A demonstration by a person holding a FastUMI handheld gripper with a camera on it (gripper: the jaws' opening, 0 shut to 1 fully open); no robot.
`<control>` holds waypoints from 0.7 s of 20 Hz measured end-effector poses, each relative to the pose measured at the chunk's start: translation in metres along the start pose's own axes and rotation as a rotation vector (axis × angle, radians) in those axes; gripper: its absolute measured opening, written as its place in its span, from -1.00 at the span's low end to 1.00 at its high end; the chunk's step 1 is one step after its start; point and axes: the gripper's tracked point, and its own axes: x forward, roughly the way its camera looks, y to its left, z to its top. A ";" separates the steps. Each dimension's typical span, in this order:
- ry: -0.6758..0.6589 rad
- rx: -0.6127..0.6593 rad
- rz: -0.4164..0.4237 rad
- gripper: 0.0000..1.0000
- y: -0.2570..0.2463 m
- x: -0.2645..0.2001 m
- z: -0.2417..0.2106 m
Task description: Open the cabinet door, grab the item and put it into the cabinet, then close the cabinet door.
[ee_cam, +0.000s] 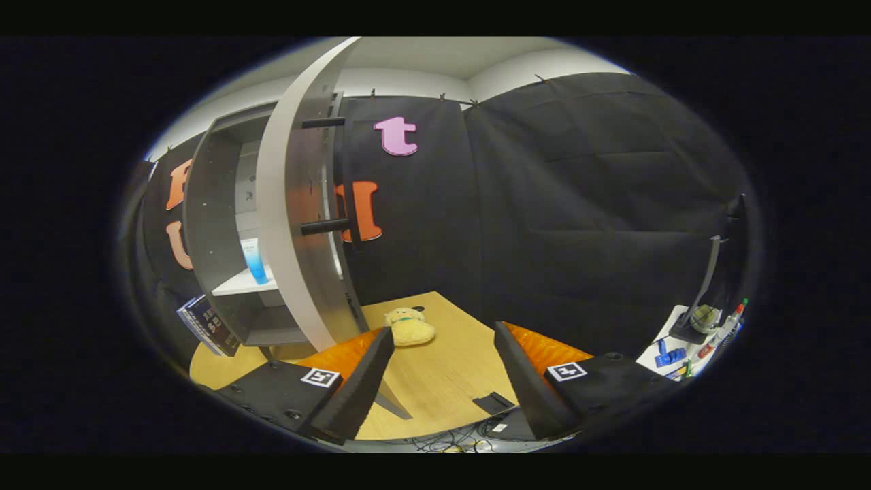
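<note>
Now jaws spread wide, empty; plush toy (409, 327) just beyond left finger (360, 388).

I see a grey cabinet (211, 224), its door (286, 224) pale-edged with black handle pegs (325, 226). Inside: a blue-and-white tube (254, 262) on a white shelf (238, 284). Yellow plush toy (409, 328) with a green collar on a light wood-grain table (435, 381). My fingers (354, 395) carry black-and-white square markers.

cabinet door (289, 204) swung open edge-on, yellow plush toy (409, 327) lying on the wood table beside the cabinet (218, 224).
</note>
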 end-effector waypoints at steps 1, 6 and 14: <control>0.003 0.019 -0.001 0.93 0.002 -0.001 -0.002; -0.002 0.058 0.071 0.93 0.051 -0.015 -0.013; 0.025 0.012 0.290 0.92 0.188 -0.028 -0.034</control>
